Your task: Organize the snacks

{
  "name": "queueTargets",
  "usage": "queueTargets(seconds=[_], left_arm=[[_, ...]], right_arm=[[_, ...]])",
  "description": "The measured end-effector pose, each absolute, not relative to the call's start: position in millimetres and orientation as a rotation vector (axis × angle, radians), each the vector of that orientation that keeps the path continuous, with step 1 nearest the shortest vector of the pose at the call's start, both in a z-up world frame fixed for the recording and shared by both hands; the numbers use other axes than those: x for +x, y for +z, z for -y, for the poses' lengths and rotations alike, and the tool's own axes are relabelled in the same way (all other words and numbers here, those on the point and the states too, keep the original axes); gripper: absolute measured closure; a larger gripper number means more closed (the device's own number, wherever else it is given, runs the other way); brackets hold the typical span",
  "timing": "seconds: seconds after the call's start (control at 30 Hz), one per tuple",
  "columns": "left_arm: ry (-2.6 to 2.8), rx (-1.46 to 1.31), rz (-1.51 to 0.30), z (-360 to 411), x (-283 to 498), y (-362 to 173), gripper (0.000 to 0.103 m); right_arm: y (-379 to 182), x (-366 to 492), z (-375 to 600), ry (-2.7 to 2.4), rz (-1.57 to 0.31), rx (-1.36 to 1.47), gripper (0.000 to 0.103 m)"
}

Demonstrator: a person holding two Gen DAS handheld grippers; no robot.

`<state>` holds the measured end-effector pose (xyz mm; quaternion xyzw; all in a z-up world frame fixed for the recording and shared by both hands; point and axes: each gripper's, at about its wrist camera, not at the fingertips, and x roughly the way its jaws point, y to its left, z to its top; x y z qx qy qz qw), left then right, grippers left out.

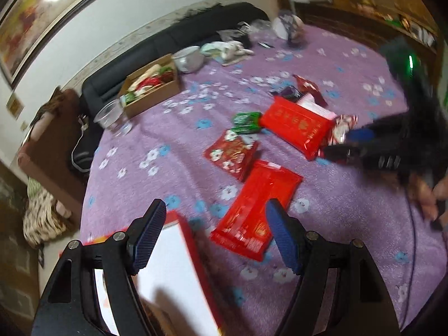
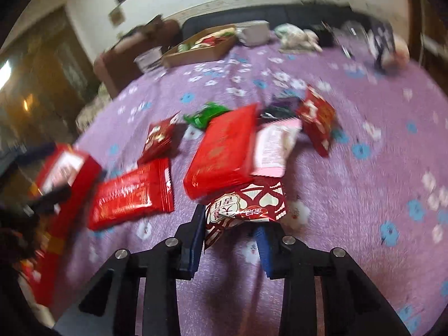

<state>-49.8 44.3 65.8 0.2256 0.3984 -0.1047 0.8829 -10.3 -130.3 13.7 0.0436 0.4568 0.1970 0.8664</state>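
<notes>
Several snack packets lie on a purple flowered cloth. In the left wrist view my left gripper is open above the cloth; a red and white box sits under its left finger, and a long red packet lies between the fingers. Further off are a red patterned packet, a green packet and a large red packet. My right gripper reaches in from the right. In the right wrist view it is closed on a red and white heart-patterned packet.
A cardboard box of snacks stands at the far left of the cloth, with a clear plastic cup and a metal bowl beside it. More clutter lies along the far edge by a black sofa. A hand shows at right.
</notes>
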Motion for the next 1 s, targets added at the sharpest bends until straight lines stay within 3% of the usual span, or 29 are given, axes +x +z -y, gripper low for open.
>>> queueTargets(seconds=[0.33,0.67,0.9,1.0], left_arm=[[-0.268,0.614,-0.920,-14,-13,31,0.029],[-0.376,0.698,-0.985,-7,-21,18,0.027],[-0.390,0.479,-1.058,-25,-1,17,0.025],[-0.415,0.332,-1.093,-34,-2,16,0.046]], right_arm=[[8,13,211,0.416,-1.004,0.600,0.069],[8,12,211,0.430,-1.003,0.633,0.069],[7,13,207,0.428,-1.005,0.622,0.069],[6,14,209,0.420,-1.003,0.630,0.069]])
